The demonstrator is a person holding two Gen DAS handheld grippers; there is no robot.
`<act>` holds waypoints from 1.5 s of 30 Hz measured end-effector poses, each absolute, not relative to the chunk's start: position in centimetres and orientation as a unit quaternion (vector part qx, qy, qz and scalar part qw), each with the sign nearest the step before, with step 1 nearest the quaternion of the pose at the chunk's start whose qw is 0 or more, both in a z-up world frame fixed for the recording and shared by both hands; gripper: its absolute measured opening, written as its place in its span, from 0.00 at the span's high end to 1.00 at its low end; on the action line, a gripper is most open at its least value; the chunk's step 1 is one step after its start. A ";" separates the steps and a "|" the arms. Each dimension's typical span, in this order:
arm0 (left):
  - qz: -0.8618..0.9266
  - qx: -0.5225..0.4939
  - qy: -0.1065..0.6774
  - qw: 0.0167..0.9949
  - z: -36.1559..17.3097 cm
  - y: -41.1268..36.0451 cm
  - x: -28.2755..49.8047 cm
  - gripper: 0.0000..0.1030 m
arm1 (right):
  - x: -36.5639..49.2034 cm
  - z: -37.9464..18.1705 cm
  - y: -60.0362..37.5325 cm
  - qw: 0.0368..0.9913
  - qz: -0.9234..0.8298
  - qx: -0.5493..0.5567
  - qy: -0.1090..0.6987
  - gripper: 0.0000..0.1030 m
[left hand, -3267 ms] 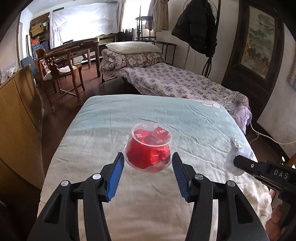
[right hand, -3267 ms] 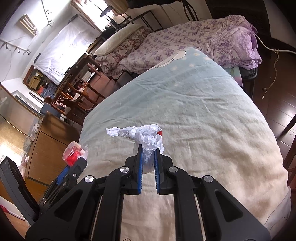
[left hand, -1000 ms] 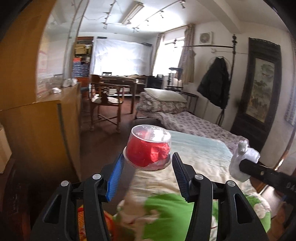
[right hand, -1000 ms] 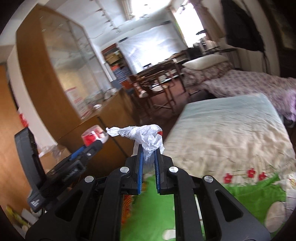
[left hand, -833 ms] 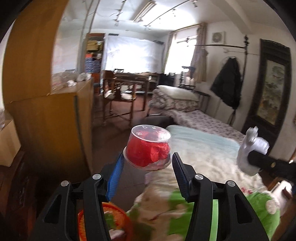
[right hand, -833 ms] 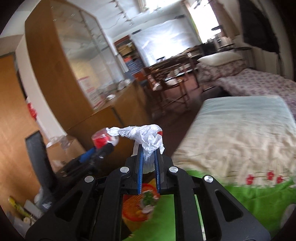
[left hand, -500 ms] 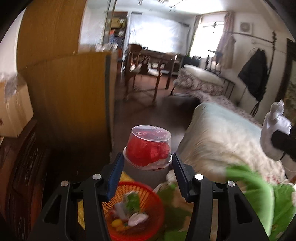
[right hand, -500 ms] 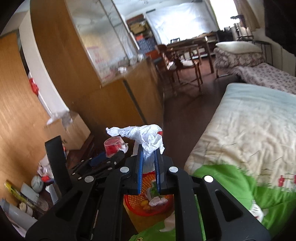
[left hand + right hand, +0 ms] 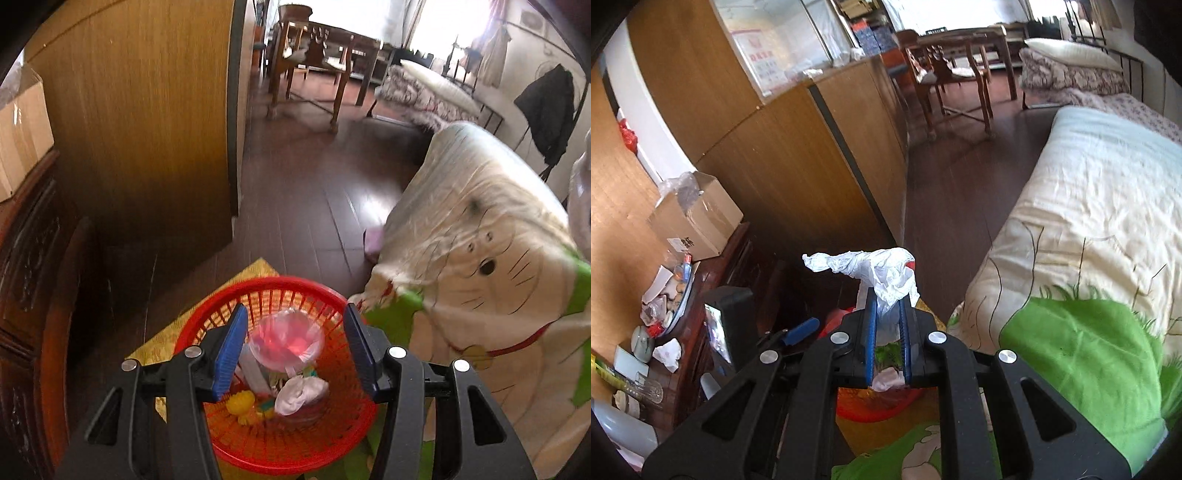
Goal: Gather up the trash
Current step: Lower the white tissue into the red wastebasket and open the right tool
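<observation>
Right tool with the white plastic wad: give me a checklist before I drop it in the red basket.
1. Right tool shut on the crumpled white plastic bag: ok.
2. Red basket below the right tool: ok, partly hidden by its fingers.
3. Left tool open: ok.
4. Clear plastic cup, blurred, over the basket; landed or not: cannot tell.
5. Room left in the basket: ok.
</observation>
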State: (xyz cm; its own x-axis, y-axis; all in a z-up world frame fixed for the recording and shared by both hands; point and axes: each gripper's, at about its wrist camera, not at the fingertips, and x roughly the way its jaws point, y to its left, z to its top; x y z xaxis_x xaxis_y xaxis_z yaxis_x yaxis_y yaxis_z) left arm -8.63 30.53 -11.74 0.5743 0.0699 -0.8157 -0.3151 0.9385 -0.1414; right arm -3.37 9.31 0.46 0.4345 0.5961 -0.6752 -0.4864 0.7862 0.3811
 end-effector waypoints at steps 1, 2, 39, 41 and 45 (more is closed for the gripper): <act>0.110 -0.138 0.453 0.874 -12.1 30.7 -8.6 0.46 | -3.2 0.4 9.3 0.844 0.322 0.066 0.424 0.87; 0.111 -0.139 0.455 0.873 -12.3 30.8 -8.6 0.42 | -3.2 0.3 9.3 0.844 0.324 0.066 0.423 0.87; 0.206 -0.119 0.467 0.852 -12.6 34.8 -16.3 0.06 | -3.1 -8.0 20.8 0.763 0.354 -0.043 0.539 0.86; 0.198 -0.123 0.473 0.850 -13.1 34.7 -16.2 0.06 | -3.0 -8.9 21.5 0.757 0.350 -0.053 0.550 0.86; 0.206 -0.108 0.503 0.832 -13.9 34.5 -15.6 0.06 | -2.9 -10.6 22.7 0.745 0.339 -0.073 0.570 0.84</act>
State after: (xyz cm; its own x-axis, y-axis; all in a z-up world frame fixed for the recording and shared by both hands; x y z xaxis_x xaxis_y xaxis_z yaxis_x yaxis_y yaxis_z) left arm -15.57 34.50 -13.93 0.4087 0.2340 -0.8821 -0.4513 0.8920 0.0275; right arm -2.88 22.67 -10.63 0.1200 0.4222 -0.8985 -0.5877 0.7597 0.2784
